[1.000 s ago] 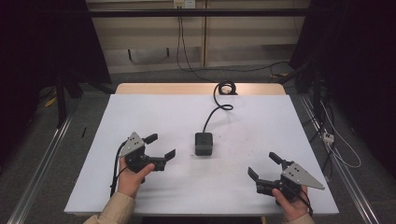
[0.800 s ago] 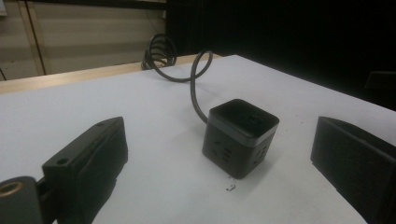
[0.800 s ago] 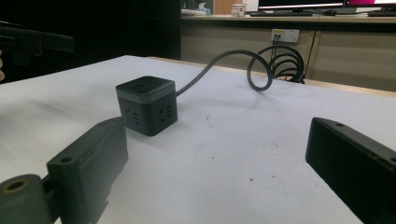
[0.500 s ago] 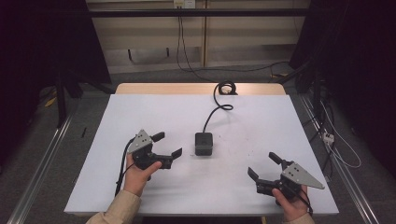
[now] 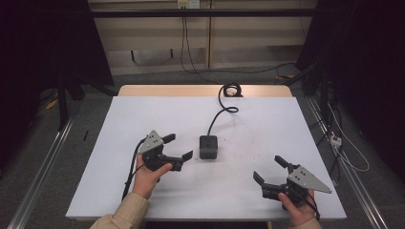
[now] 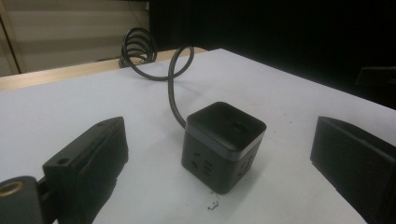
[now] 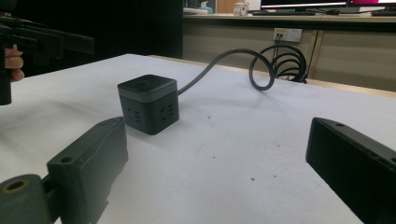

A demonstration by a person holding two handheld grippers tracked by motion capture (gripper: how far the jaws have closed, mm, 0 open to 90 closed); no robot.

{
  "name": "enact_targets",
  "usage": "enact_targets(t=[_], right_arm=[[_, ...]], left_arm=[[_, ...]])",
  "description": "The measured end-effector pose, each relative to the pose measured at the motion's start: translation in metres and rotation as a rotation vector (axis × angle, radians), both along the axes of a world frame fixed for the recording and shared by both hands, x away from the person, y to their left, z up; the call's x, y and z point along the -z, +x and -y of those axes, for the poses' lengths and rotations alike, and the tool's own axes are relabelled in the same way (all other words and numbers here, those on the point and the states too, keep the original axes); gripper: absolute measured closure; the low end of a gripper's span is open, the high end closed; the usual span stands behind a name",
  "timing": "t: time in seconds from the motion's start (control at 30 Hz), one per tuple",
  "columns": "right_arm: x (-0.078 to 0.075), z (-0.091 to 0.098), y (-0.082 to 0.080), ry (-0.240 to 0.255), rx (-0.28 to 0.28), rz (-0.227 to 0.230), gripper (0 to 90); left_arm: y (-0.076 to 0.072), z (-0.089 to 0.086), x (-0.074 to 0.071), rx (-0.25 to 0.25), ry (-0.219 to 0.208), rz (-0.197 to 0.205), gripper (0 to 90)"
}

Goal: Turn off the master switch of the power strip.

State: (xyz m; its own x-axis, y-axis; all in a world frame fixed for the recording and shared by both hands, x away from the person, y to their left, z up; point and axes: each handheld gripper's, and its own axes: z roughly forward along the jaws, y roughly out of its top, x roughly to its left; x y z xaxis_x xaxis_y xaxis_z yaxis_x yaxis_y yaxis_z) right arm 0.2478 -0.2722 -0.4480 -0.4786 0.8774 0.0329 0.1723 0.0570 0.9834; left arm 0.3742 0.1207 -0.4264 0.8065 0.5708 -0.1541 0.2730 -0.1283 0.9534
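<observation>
While cube (image 5: pixel 208 146) sits mid-bench (image 5: pixel 143 114), untouched, cord (image 5: pixel 220 109) coiling to far edge: approach step. Left gripper (image 5: pixel 177 147) just beside cube, jaws apart, lined up. Next: advance, straddle cube, close. Right gripper (image 5: pixel 269 170) well apart, jaws apart. Count: one cube, one cord, two grippers.

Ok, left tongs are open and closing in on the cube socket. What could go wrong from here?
1. The cube is wide, nearly the span of the left tongs; a jaw may hit it and push it instead of straddling it.
2. Its stiff cable curls to a coil at the table edge; lifting could tug or twist the cube.
3. The right tongs sit far off, too distant to steady it.
</observation>
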Motion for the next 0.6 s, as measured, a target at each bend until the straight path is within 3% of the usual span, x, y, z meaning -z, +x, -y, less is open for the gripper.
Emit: enact_targets(t=[0.6], right_arm=[[0.000,-0.001,0.000,-0.002,-0.005,-0.001,5.4]], left_arm=[[0.006,0.016,0.000,0.024,0.015,-0.007,3.9]])
